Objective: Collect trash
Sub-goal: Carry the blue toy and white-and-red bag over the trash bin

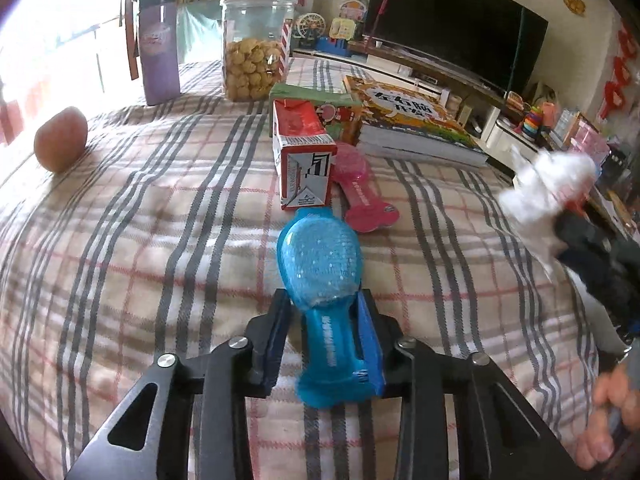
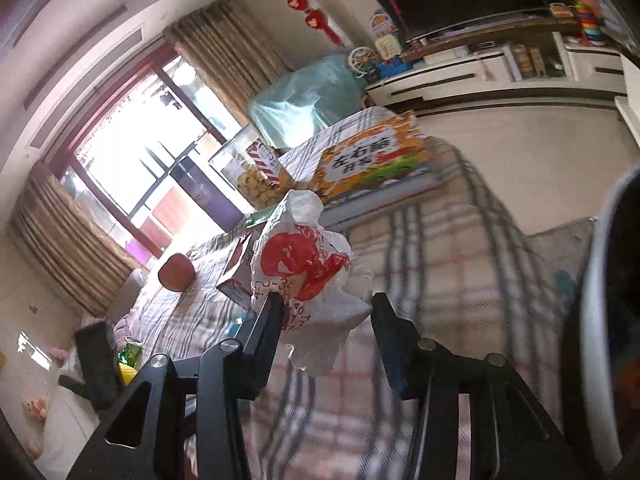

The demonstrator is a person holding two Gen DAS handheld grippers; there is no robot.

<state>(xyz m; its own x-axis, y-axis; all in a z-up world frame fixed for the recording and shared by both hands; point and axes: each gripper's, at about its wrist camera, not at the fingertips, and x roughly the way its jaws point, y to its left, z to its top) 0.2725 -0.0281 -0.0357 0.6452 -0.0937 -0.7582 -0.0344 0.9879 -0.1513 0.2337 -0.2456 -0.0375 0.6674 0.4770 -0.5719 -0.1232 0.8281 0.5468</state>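
Note:
A blue glittery brush (image 1: 320, 256) lies on the plaid tablecloth (image 1: 160, 240), its handle between the fingers of my left gripper (image 1: 322, 304). The right pad rests against the handle, while a thin dark gap shows at the left pad. A crumpled white plastic bag (image 2: 304, 256) with a red dragon print hangs clear of the table, with my right gripper (image 2: 326, 304) shut on it. The left wrist view shows that bag (image 1: 548, 184) at the right edge, blurred, in the right gripper (image 1: 568, 224).
Just beyond the blue brush lie a red and white carton (image 1: 304, 152) and a pink brush (image 1: 360, 188). Stacked books (image 1: 408, 120), a cookie jar (image 1: 252, 52), a purple cup (image 1: 158, 44) and a reddish fruit (image 1: 60, 138) sit farther back. A hand (image 1: 612, 412) shows at the lower right.

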